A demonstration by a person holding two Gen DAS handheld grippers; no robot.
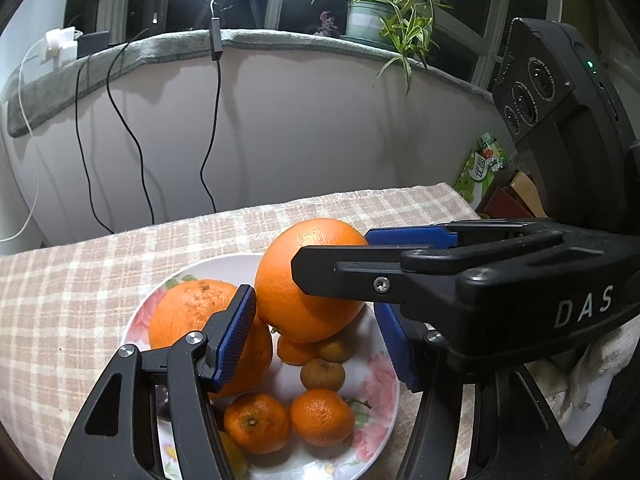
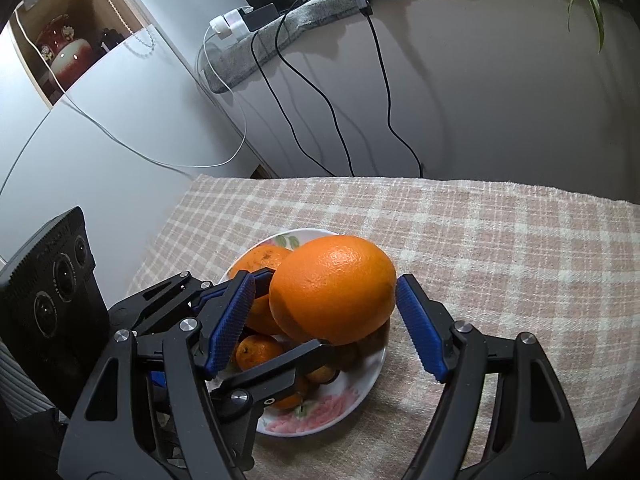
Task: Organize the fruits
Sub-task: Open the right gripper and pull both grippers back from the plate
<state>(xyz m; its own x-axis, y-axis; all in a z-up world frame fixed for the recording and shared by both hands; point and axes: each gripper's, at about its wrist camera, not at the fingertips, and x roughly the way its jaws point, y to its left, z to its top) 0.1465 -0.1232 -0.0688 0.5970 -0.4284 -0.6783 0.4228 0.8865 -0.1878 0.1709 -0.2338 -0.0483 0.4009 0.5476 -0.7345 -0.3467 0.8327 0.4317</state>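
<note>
Left wrist view: the left hand-held gripper (image 1: pixel 316 344) is spread wide over a flowered plate (image 1: pixel 384 392) on the checked surface (image 1: pixel 80 280), holding nothing. Its left pad (image 1: pixel 234 338) lies against a rough orange (image 1: pixel 192 312); whether it touches is unclear. A big orange (image 1: pixel 304 280) rides on top of the pile, its long axis tilted, top leaning away and right. The right hand-held gripper (image 1: pixel 332 256) reaches in from the right with one finger on each side of that fruit. Three mandarins (image 1: pixel 256 422) lie at the plate's near side.

Right wrist view: the right hand-held gripper (image 2: pixel 324 324) stands wide open around the big orange (image 2: pixel 332 288), whose long axis runs left to right, slightly rising rightward. The right pad (image 2: pixel 420 328) sits just beside the peel; the left pad (image 2: pixel 230 324) is apart from it. The left hand-held gripper (image 2: pixel 276 324) reaches in from the left, one finger under the orange.
</note>
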